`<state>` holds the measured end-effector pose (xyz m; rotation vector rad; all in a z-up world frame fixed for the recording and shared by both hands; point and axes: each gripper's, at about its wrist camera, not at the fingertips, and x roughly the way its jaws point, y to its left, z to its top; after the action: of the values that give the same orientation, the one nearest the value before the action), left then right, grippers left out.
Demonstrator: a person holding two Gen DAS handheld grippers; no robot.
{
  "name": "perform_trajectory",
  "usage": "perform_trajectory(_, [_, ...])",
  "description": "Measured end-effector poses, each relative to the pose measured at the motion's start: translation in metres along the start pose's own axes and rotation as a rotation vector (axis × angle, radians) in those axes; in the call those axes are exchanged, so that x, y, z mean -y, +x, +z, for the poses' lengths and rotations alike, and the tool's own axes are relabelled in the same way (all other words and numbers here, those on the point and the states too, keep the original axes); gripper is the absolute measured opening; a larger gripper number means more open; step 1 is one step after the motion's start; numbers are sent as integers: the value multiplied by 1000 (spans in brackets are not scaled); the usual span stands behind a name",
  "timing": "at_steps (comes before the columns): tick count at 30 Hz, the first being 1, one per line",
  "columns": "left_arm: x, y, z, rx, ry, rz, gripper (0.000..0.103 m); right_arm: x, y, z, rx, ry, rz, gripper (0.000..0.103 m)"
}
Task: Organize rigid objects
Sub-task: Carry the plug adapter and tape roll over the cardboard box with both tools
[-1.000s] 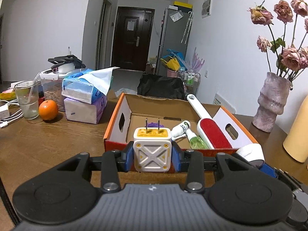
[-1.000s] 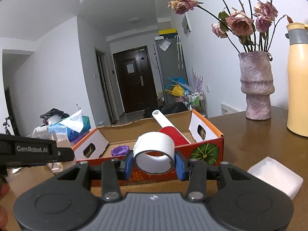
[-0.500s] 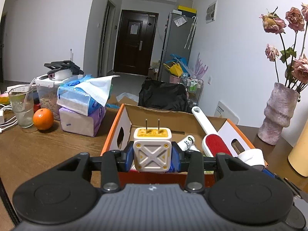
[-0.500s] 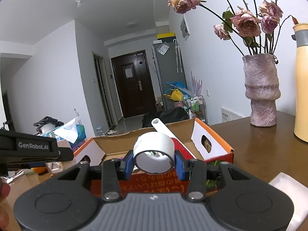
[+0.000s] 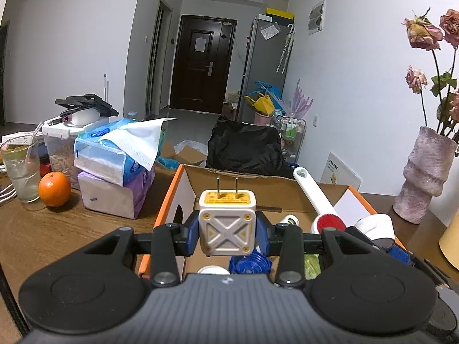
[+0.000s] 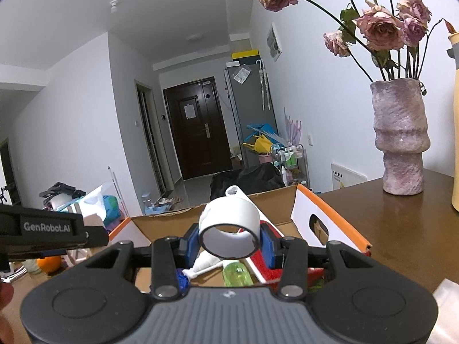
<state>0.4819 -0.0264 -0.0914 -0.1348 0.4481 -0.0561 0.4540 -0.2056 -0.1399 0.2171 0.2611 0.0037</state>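
White and yellow, the plug adapter (image 5: pixel 227 226) sat clenched in the left tongs (image 5: pixel 227 233), prongs up, over the near end of the cardboard box (image 5: pixel 183 192) on the desk (image 5: pixel 57 229). Right tongs (image 6: pixel 228 239) gripped a white tape roll (image 6: pixel 229 225) above the same box, where a lint brush (image 5: pixel 318 200) and green bottle (image 6: pixel 236 275) lay.

orange (image 5: pixel 54 189), tissue packs (image 5: pixel 114 183), vase (image 6: pixel 400 136)

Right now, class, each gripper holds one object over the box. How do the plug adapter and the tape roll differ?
The plug adapter is a solid cube, white with a yellow top; the tape roll is a hollow, all-white ring. The adapter has two metal prongs pointing up; the roll's smooth opening faces the camera. The left gripper clamps the adapter, the right gripper the roll. Both are held above the cardboard box.
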Motion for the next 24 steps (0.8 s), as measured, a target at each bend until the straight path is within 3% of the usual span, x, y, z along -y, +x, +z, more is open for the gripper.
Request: perform_trajectory(24, [3, 66, 24, 14, 48, 23, 40, -3, 69, 12, -34, -29, -35, 42])
